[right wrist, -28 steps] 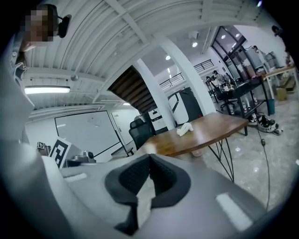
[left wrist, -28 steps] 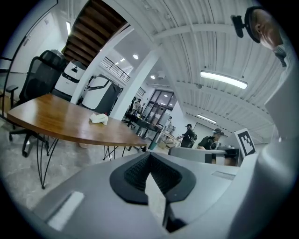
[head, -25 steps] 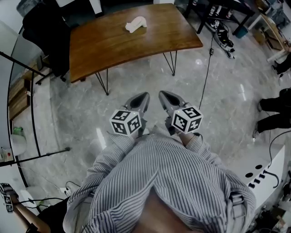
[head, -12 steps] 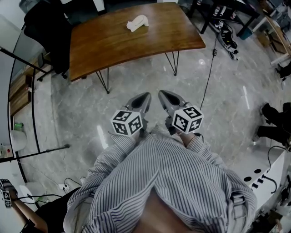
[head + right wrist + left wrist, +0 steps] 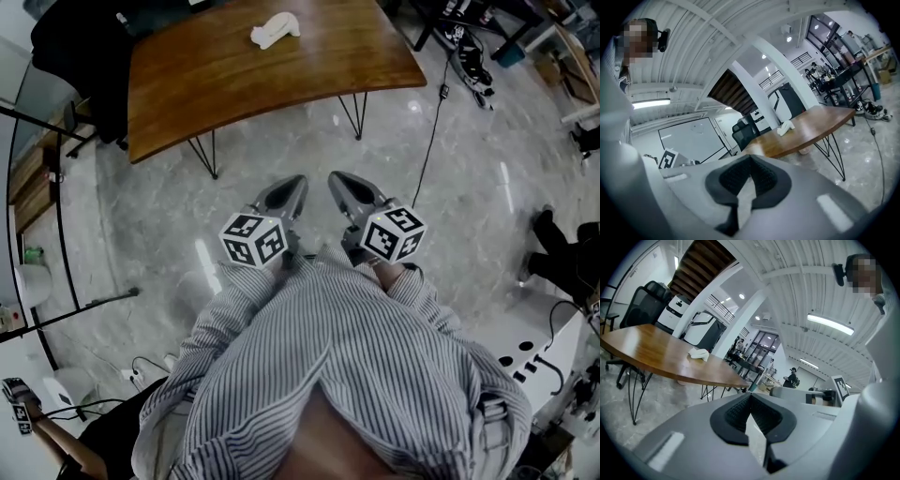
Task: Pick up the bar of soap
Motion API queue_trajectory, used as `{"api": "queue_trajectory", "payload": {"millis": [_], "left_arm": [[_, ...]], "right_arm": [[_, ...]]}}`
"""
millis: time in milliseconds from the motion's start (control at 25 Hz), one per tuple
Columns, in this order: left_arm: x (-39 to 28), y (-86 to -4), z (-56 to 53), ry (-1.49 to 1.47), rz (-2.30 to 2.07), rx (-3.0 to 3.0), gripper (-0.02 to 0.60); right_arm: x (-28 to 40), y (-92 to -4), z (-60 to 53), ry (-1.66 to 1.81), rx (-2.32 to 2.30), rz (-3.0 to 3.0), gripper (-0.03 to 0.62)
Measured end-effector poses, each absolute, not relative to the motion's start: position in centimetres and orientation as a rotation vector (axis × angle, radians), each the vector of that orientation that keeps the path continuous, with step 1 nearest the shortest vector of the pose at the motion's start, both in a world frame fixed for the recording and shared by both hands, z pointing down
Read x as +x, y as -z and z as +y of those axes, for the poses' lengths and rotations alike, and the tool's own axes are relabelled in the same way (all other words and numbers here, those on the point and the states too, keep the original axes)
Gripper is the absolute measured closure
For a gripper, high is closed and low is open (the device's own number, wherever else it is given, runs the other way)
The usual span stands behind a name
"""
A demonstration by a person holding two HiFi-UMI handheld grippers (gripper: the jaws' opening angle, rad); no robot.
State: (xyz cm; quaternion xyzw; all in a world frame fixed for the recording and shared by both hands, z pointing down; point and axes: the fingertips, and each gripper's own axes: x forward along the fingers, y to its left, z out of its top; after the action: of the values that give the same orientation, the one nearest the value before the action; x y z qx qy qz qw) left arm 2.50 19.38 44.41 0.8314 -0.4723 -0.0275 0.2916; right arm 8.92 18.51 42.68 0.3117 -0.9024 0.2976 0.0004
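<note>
A pale, lumpy white object (image 5: pixel 274 30), the only thing that could be the soap, lies on the far part of a wooden table (image 5: pixel 281 84). It also shows small in the left gripper view (image 5: pixel 699 353) and the right gripper view (image 5: pixel 786 127). Both grippers are held side by side in front of the person's striped shirt, over the floor and well short of the table. The left gripper (image 5: pixel 291 190) is shut and empty, its tips (image 5: pixel 750 397) together. The right gripper (image 5: pixel 339 183) is likewise shut with nothing in it (image 5: pixel 750 160).
The table stands on thin black hairpin legs (image 5: pixel 354 117) over grey marble floor. A black office chair (image 5: pixel 75 52) sits at its left end. A black cable (image 5: pixel 429 150) runs across the floor at right. Another person's legs (image 5: pixel 562 258) are at the right edge.
The view has shifted toward the table: table and white object sit higher and larger in frame. Both grippers stay shut and side by side in front of the shirt.
</note>
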Motion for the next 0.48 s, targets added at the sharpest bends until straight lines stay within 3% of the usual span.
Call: {"api": "queue_trajectory", "payload": {"millis": [480], "left_arm": [[-4.9, -42.2, 0.6, 0.084, -1.264, 2.301, 0.577]], "right_arm": [[3.0, -42.3, 0.9, -0.938, 0.997, -2.842, 0.591]]}}
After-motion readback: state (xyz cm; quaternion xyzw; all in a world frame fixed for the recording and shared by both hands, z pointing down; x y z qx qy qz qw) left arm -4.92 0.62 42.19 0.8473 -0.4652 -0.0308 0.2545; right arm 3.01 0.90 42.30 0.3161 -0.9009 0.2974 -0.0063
